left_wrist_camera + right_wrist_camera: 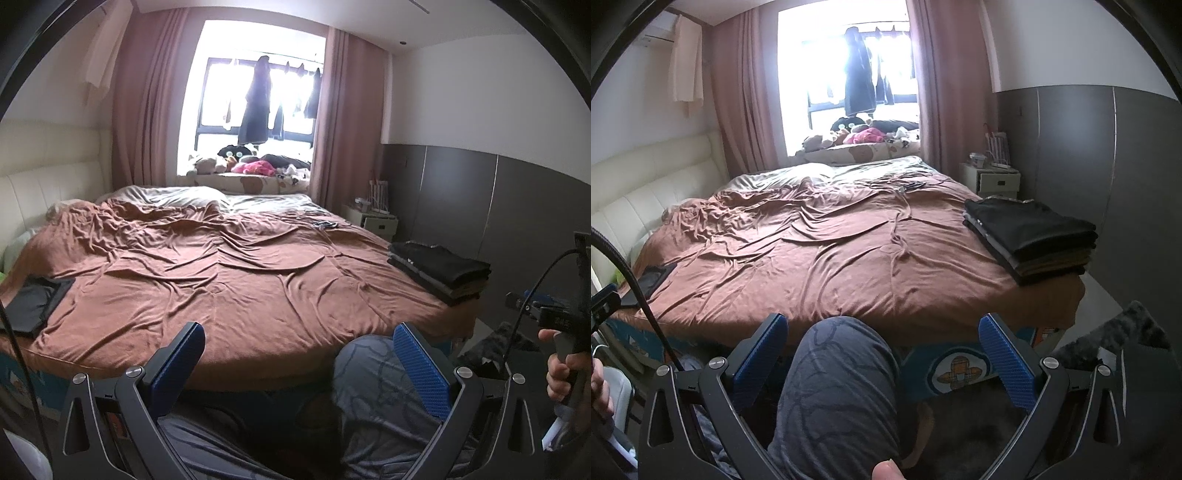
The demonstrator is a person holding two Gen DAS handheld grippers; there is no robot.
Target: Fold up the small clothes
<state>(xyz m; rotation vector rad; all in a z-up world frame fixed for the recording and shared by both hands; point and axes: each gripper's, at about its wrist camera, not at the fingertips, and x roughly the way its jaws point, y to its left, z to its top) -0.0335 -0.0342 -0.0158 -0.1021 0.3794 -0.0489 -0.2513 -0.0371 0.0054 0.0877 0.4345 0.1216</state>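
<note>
Left gripper (299, 363): held low at the foot of the bed, its 2 blue-padded fingers (421, 373) spread wide apart with nothing between them but the person's knee behind.
Right gripper (882, 356): likewise low at the bed's near edge, jaws wide apart and holding nothing; its handle also shows at the right border of the left wrist view, gripped by the right hand (561, 369).
Folded stack (1032, 238): dark garments piled flat, black on top with grey and brownish layers beneath, resting on the bed's near right corner, well apart from both grippers.
Dark garment (33, 301): 1 flat grey-black piece lying at the bed's left edge, far from the stack.
Bed (229, 280): covered by a rumpled brown sheet; a pale pillow area lies at its far end, and a cream padded headboard (646, 188) runs along the left.
Knee (834, 384): the person's leg in grey patterned trousers, seen between the right gripper's fingers.
Window (849, 74): bright, flanked by pink curtains, with dark clothes hanging in it and soft toys (255, 166) on the sill.
Nightstand (995, 179): white, beside the bed's far right corner against a grey panelled wall.
</note>
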